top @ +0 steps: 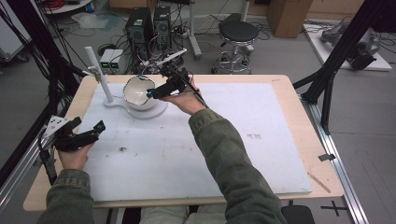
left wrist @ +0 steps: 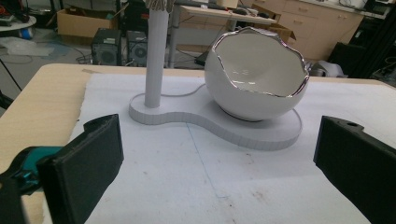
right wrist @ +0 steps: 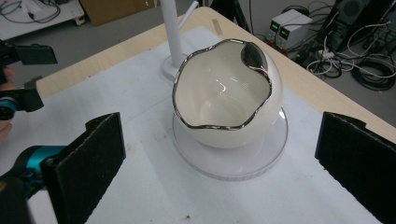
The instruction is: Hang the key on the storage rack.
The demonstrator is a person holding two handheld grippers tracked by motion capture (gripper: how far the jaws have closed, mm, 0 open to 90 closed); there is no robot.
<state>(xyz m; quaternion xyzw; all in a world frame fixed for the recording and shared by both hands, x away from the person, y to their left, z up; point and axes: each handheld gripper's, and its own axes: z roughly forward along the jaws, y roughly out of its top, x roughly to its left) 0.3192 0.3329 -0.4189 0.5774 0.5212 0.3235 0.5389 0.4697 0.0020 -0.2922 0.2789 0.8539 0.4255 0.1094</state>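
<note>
Our right gripper (top: 150, 93) has its jaws spread wide and empty, and between them in the right gripper view sits the egg-shaped bowl (right wrist: 229, 100), straight ahead and slightly below, its jagged silver rim tilted toward us. In the high view those jaws hang just beside the bowl's near right side, not yet touching it as far as we can tell. The bowl rests on the round end of a white stand (top: 154, 112), whose upright post (top: 100, 74) rises just left of the bowl. Our left gripper (top: 95, 128), jaws also apart and holding nothing, waits well away from the bowl, low and to its left over the white mat (top: 233, 154) on the worktop (top: 299, 93). We judge the right hand nearer, so it should close on the bowl's rim.
</note>
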